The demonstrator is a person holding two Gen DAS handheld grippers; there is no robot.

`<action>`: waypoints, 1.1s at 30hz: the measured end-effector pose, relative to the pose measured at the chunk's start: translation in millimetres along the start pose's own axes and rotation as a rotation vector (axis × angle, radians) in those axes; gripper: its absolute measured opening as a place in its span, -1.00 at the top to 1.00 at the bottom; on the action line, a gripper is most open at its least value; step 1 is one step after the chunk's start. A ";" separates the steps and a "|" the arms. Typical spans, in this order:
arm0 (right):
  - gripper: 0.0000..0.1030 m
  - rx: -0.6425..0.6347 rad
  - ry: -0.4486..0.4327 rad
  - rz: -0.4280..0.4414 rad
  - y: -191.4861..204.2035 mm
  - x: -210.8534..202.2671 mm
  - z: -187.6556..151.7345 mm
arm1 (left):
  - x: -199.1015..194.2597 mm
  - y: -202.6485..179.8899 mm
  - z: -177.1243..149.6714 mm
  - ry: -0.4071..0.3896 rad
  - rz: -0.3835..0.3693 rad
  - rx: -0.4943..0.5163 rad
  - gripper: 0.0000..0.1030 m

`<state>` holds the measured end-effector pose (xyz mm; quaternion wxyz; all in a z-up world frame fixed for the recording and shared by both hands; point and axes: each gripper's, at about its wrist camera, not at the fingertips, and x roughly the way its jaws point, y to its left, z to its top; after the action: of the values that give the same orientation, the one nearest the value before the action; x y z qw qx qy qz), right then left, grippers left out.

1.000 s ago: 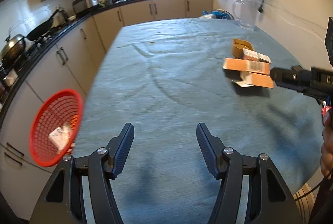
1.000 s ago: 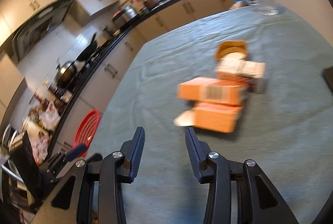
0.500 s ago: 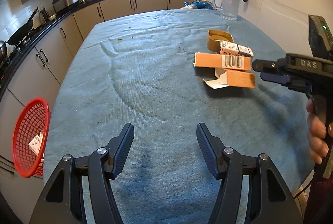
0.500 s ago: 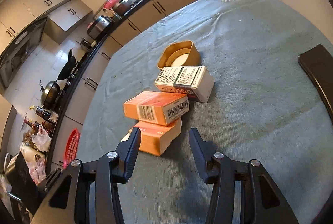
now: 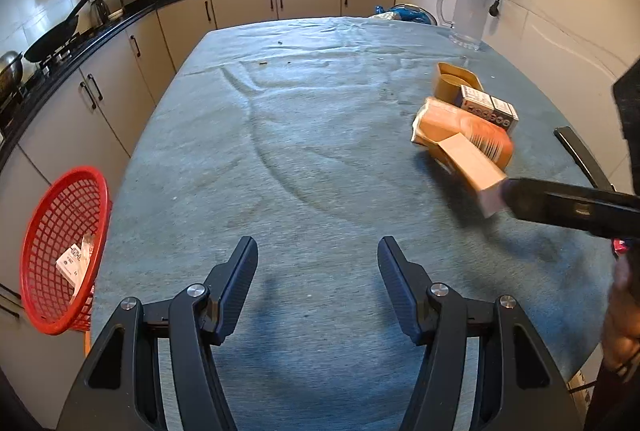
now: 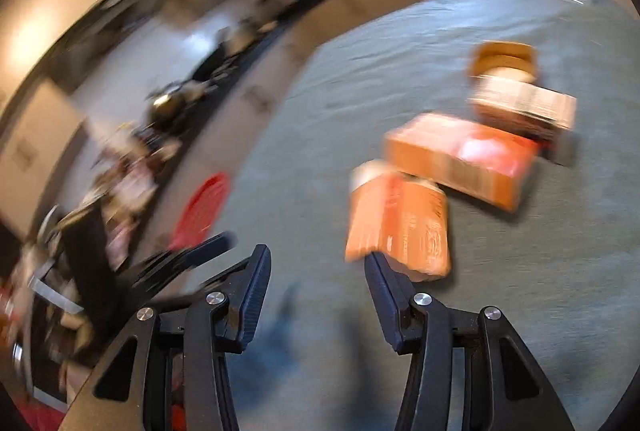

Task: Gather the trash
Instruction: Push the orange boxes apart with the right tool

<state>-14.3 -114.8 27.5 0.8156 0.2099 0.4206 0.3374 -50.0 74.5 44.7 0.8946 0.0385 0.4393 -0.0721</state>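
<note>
Crowding behind nearest orange carton (image 6: 396,219): second carton (image 6: 460,155), white box (image 6: 524,107); right gripper (image 6: 316,271) jaws just widening, empty; left gripper (image 5: 318,263) half-open, empty; red mesh basket (image 5: 60,251).

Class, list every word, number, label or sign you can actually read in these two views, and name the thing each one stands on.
No text can be read.
Nearer orange box: barcode, digits too small.
White box: print too small.
Packet in the red basket: label too small.
Tipped orange box in the right wrist view: lettering blurred.
</note>
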 end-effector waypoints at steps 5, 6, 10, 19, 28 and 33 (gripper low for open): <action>-0.05 -0.006 -0.091 -0.189 -10.3 -27.4 10.1 | 2.2 6.8 2.7 0.012 -0.025 -0.029 -0.21; -0.05 0.008 -0.097 -0.210 -14.7 -30.0 11.5 | 2.9 5.9 4.6 0.017 -0.041 -0.032 -0.21; -0.05 0.082 -0.127 -0.243 -34.2 -41.4 15.1 | 5.6 -6.4 13.2 0.042 -0.106 -0.045 -0.34; -0.05 0.114 -0.169 -0.271 -43.1 -56.1 14.7 | 31.8 -68.4 36.5 0.114 -0.126 -0.005 -0.69; -0.09 0.110 -0.158 -0.298 -54.3 -50.4 30.0 | 66.1 -88.3 33.0 0.126 -0.033 0.047 -0.39; -0.09 0.127 -0.117 -0.339 -69.8 -24.6 48.8 | 60.4 -68.6 33.7 0.099 -0.058 0.021 0.27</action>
<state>41.9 -183.2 24.4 0.8690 0.2061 0.4223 0.1551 1.6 -3.4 17.1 0.8689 0.0387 0.4832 -0.1004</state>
